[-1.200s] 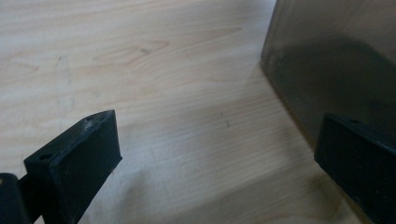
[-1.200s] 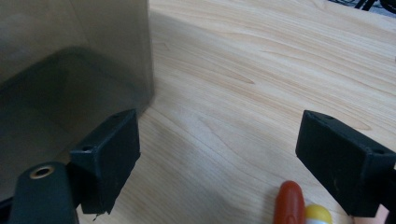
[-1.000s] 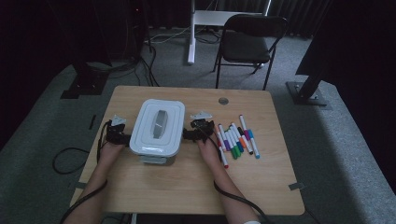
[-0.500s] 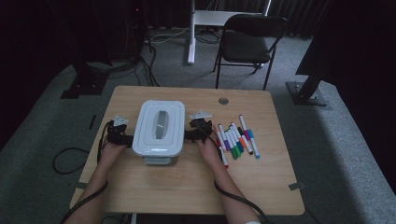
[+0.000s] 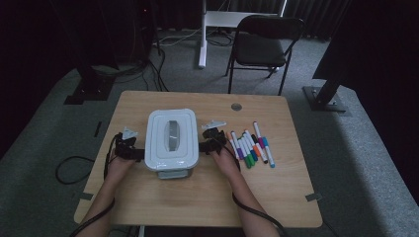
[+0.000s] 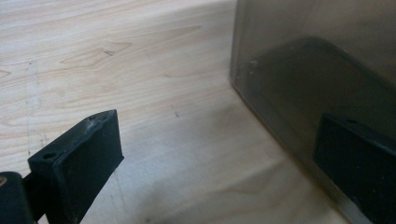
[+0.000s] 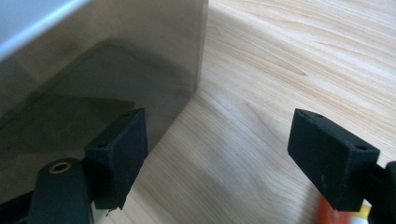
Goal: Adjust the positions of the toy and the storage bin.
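Observation:
A white lidded box (image 5: 171,140) with translucent grey walls stands in the middle of the wooden table (image 5: 207,197). My left gripper (image 5: 131,148) is at its left side and my right gripper (image 5: 209,141) at its right side. In the left gripper view the jaws of my left gripper (image 6: 215,163) stand open, one over bare wood, the other right by the box wall (image 6: 317,70). In the right gripper view my right gripper (image 7: 224,156) is open too, one jaw close against the box wall (image 7: 102,70). I cannot tell whether either jaw touches it.
Several coloured markers (image 5: 251,148) lie in a row just right of my right hand; an orange marker (image 7: 336,215) peeks in by the right jaw. A round grommet (image 5: 236,106) sits near the table's far edge. A folding chair (image 5: 262,47) stands beyond the table.
The left gripper has closed in on the box's left side. The box sits slightly farther right and nearer the person than a second ago.

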A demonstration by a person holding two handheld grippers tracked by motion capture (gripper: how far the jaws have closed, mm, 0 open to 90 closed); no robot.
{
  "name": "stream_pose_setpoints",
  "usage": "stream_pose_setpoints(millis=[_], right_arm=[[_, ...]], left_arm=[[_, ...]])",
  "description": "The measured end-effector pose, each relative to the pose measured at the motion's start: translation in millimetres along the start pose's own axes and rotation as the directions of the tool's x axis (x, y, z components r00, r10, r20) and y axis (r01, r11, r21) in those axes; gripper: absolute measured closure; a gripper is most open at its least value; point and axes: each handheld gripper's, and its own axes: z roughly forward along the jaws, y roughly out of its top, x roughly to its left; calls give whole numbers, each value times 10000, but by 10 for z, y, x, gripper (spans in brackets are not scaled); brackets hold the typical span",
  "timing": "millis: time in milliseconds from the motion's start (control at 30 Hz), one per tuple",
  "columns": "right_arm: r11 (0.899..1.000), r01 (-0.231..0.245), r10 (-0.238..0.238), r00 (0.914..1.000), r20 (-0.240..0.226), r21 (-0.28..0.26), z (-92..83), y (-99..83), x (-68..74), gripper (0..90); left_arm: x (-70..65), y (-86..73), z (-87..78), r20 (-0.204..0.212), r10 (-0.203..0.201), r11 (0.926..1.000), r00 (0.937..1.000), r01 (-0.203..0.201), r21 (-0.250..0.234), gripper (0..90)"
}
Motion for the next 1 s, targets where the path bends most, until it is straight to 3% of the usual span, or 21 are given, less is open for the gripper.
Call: stream_pose_setpoints(millis=[100,300,667,1000], right_arm=[[10000,50,-49,9999,-143,19,-39,-33,-11,202],[9999,43,-48,9989,-465,-103,-127,-141,-28,207],[9987,505,-513,9950,-856,-111,-363,-345,-38,211],[9967,775,-800,9891,-1233,-252,-588,-566,-76,213]], left_arm=[[-55,-38,-34,232,-15,10000,9997,14,37,19],[-252,-77,-148,153,698,9974,9974,-701,190,19],[-554,-191,-286,537,1082,9937,9927,-1097,240,19],[-848,-328,-397,961,1199,9927,9881,-1208,39,19]])
